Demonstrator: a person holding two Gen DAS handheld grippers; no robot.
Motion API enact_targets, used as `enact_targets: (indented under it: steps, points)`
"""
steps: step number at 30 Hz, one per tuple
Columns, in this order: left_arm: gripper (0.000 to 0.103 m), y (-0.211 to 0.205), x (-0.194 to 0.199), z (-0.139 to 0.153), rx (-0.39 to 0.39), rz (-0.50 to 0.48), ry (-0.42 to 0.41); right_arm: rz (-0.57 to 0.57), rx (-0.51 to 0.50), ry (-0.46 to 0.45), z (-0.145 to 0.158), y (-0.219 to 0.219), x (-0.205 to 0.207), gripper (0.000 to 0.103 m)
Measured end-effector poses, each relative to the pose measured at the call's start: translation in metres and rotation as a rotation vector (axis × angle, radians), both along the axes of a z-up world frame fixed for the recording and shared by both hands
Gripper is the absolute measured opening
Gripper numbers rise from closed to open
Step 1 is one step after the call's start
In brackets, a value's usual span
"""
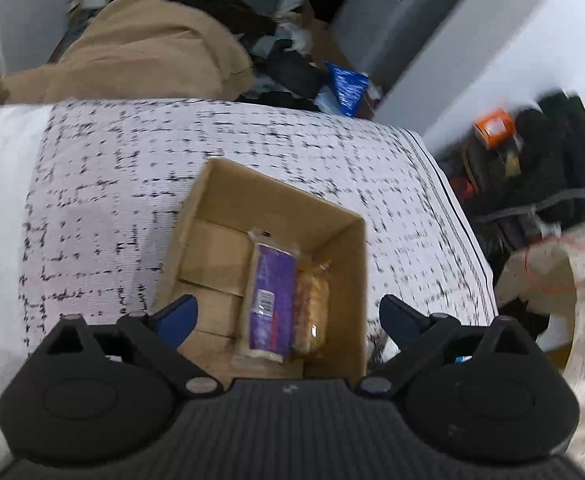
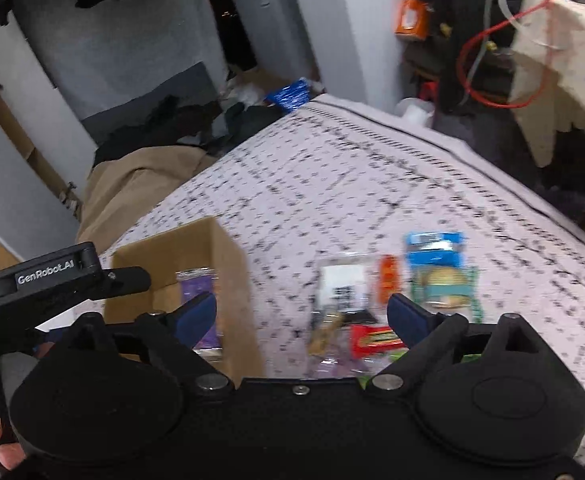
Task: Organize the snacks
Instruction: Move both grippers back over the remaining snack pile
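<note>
An open cardboard box (image 1: 216, 184) stands on the patterned tablecloth. Inside lie a purple snack packet (image 1: 270, 296) and a clear packet of orange crackers (image 1: 312, 308) beside it. My left gripper (image 1: 288, 320) is open and empty, held above the box's near side. In the right wrist view the box (image 2: 228, 264) is at the left and loose snacks lie on the cloth: a white packet (image 2: 342, 284), an orange packet (image 2: 388, 280), a blue-green packet (image 2: 440, 272), a red packet (image 2: 372, 340) and a tan bar (image 2: 324, 334). My right gripper (image 2: 302, 316) is open and empty above them.
The left gripper's body (image 2: 52, 276) shows at the left of the right wrist view. The cloth-covered table (image 1: 112, 184) drops off at its right edge. Beyond it are a tan cushion (image 1: 144, 52), dark bags (image 1: 552, 168), a red cable (image 2: 492, 64) and a grey appliance (image 2: 276, 12).
</note>
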State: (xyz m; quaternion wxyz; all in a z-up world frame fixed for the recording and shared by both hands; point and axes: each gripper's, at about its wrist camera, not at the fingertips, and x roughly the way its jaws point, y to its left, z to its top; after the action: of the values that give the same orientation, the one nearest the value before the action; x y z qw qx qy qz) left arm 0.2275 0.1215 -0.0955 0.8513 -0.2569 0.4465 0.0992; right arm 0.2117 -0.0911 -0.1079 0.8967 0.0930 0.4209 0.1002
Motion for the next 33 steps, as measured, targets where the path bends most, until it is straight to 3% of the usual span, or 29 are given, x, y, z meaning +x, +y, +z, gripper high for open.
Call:
enact_targets:
  steps: [4,20,27,33]
  points:
    - [0.103,-0.025,0.001,0.002,0.04,-0.07,-0.018,-0.027,0.002,0.009,-0.001,-0.023,-0.005,0.096]
    - [0.103,-0.093,0.0,-0.007,0.048,-0.275,-0.026,-0.078,-0.04,0.051,-0.023,-0.092,-0.027,0.096]
    - [0.103,-0.123,-0.004,-0.014,0.05,-0.384,-0.001,-0.078,-0.011,0.04,-0.033,-0.116,-0.034,0.096]
    - [0.103,-0.141,-0.01,-0.02,0.039,-0.413,0.011,-0.069,0.038,0.048,-0.044,-0.129,-0.036,0.096]
